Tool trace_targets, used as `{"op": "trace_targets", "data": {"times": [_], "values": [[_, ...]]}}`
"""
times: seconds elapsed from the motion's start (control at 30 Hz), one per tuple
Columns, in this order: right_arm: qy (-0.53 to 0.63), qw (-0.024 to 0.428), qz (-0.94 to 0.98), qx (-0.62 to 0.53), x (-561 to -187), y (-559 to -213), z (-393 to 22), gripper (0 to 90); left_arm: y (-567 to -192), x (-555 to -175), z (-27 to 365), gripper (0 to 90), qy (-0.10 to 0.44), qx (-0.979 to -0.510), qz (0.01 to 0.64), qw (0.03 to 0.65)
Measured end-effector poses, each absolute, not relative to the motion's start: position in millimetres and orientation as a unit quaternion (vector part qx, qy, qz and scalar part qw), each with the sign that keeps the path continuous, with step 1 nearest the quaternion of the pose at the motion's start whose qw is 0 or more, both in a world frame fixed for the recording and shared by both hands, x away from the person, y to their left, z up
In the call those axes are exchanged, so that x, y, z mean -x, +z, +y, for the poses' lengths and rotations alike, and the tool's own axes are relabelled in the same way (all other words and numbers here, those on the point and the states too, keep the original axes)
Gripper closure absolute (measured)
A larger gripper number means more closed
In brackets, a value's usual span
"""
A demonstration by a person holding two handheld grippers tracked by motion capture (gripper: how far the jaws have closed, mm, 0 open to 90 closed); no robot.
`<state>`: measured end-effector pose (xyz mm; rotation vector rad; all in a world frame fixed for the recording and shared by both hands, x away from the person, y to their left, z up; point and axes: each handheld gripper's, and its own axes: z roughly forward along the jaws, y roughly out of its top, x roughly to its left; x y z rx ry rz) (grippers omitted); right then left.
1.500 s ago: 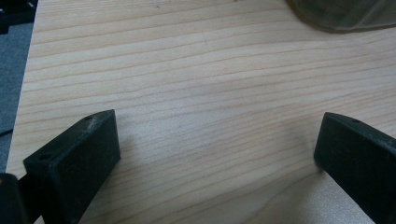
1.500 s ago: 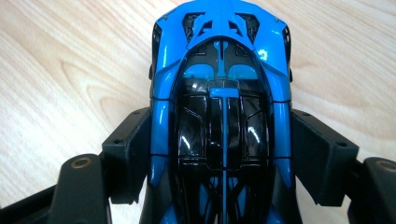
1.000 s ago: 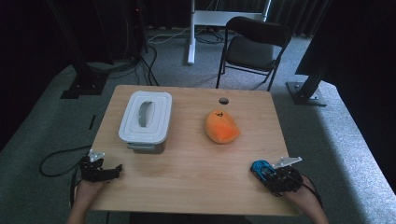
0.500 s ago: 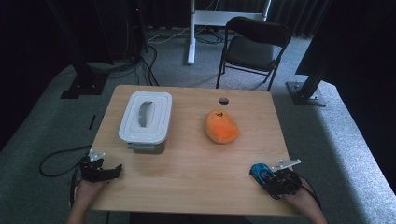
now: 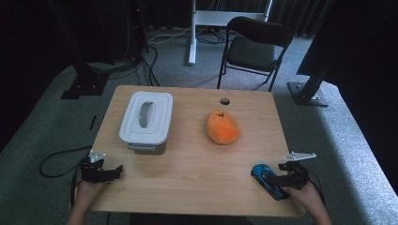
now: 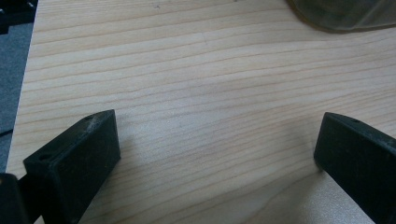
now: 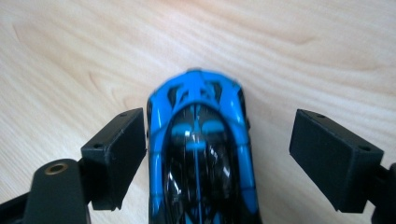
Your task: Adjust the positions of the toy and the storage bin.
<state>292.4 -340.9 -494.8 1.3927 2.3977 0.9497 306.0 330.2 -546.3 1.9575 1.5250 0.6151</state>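
Note:
A blue and black toy car (image 5: pixel 265 179) (image 7: pixel 201 154) lies on the wooden table (image 5: pixel 197 159) near its front right corner. My right gripper (image 5: pixel 274 182) (image 7: pixel 217 126) straddles the car. Its jaws have just been opening, and the car still sits between them. In the right gripper view one jaw is close against the car's side and the other stands well clear of it. At the table's front left, my left gripper (image 5: pixel 111 172) (image 6: pixel 219 126) is open over bare wood with nothing between its jaws.
A grey lidded container (image 5: pixel 146 117) (image 6: pixel 345 14) stands at the left middle of the table. An orange plush toy (image 5: pixel 223 127) lies right of centre, with a small round hole (image 5: pixel 225 101) in the tabletop behind it. A black folding chair (image 5: pixel 256 47) stands beyond the far edge.
The right hand and the blue car have shifted slightly toward the table's near edge. The left hand has stayed where it was.

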Motion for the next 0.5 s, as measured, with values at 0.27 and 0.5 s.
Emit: {"op": "trace_targets", "data": {"times": [0.27,0.5], "values": [[0.348,0.122,0.799,-0.476,-303,-486,-333,11.4,-546,-306,330,0.7,0.231,-0.733,0.571,0.289],[0.362,0.133,0.788,-0.479,-317,-480,-326,11.4,-546,-306,330,0.7,0.230,-0.733,0.571,0.289]]}}
